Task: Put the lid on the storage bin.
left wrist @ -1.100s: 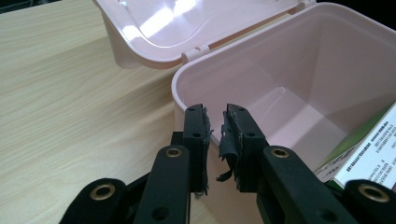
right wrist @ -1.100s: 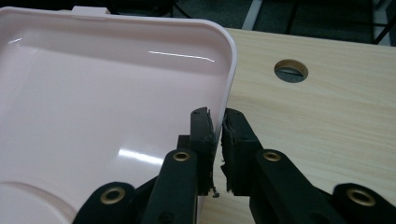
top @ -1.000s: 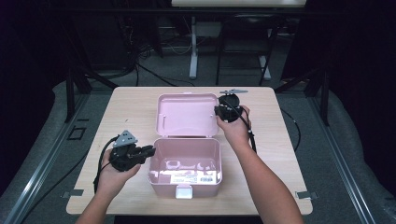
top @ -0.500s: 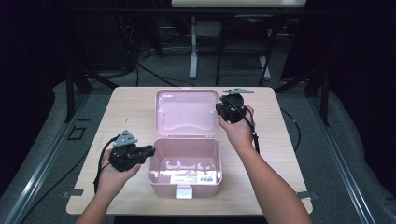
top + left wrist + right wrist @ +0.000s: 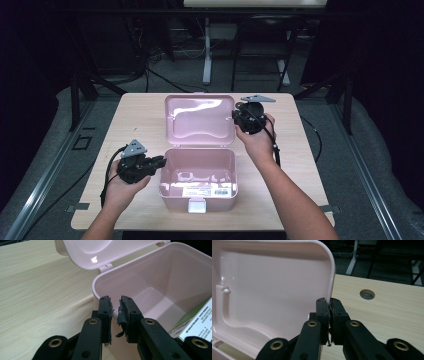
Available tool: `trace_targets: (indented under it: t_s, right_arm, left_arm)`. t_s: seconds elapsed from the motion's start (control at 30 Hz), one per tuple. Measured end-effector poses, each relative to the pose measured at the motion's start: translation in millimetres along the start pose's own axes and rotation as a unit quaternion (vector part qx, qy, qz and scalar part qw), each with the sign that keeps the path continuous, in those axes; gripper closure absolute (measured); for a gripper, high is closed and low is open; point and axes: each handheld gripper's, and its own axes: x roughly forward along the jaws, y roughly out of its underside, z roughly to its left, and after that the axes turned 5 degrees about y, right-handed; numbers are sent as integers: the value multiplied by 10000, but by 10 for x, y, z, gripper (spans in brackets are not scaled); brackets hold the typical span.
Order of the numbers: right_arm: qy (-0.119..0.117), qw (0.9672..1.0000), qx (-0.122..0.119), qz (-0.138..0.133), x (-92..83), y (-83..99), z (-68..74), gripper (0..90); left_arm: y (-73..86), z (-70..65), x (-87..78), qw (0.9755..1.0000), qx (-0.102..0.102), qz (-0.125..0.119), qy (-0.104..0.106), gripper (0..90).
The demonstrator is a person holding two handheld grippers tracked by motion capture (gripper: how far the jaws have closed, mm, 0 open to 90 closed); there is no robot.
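The pink box (image 5: pixel 198 177) sits at the table's six o'clock, lid (image 5: pixel 274 290) up: light, stiff, slick plastic. The right gripper (image 5: pixel 329 305) pinches the lid's edge; the left gripper (image 5: pixel 115 308) clamps the box's rim.

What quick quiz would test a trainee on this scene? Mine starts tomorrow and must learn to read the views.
1. True or false: the box is shut.
2. The right gripper has its jaws closed on: A the edge of the lid; B the box's front latch; C a cable.
3. In the high view, at which side of the box are the tips of the left gripper?

Key
1. False: the lid is swung open behind the box.
2. A.
3. Its left side, by the rim.
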Motion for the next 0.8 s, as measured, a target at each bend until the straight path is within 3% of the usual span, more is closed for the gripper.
trace_targets:
  t_s: [0.8]
  right_arm:
    - [-67,9981,-206,-573,-318,143,68,874]
  left_arm:
    - [-2,-7,0,10000,-15,7,-26,790]
